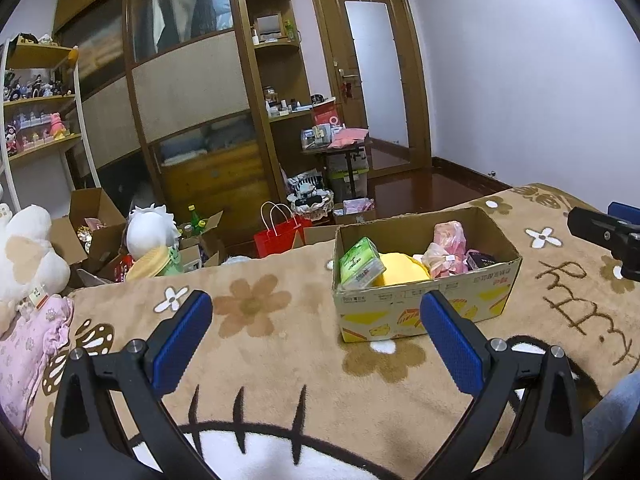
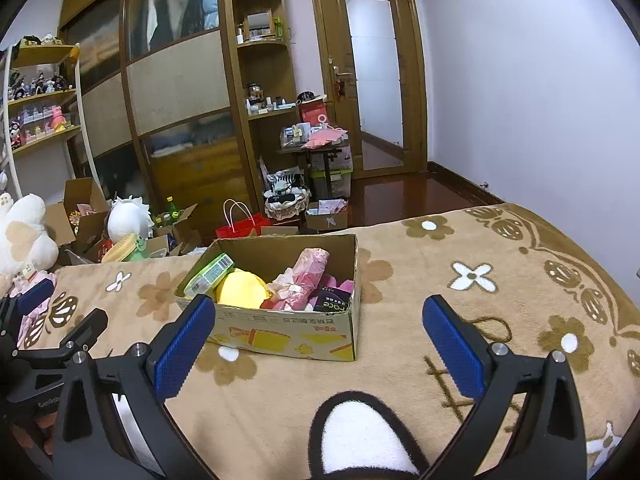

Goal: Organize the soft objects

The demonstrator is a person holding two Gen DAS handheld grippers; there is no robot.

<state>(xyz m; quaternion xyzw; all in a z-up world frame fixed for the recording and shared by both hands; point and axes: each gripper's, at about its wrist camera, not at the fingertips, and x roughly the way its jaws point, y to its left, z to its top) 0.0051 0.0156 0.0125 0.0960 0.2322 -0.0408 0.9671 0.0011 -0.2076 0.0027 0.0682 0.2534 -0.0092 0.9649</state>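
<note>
left gripper (image 1: 316, 316) wide apart, box (image 1: 426, 308) just ahead-right

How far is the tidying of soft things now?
Done: the box on the blanket already holds a green pack, a yellow item and pink bags. In hand: nothing; left gripper and right gripper are open. Left: the white plush and pink cloth.

I'm working in a bedroom of someone's home. Under my rig lies a bed covered by a tan flowered blanket (image 2: 420, 264). Across the room I see a big wooden wardrobe (image 1: 188, 92), corner shelves (image 1: 276, 44) with small bottles, a display rack of figurines (image 1: 36, 96), a wooden door (image 1: 372, 68), and plush toys (image 1: 24, 252) among open boxes on the floor.
</note>
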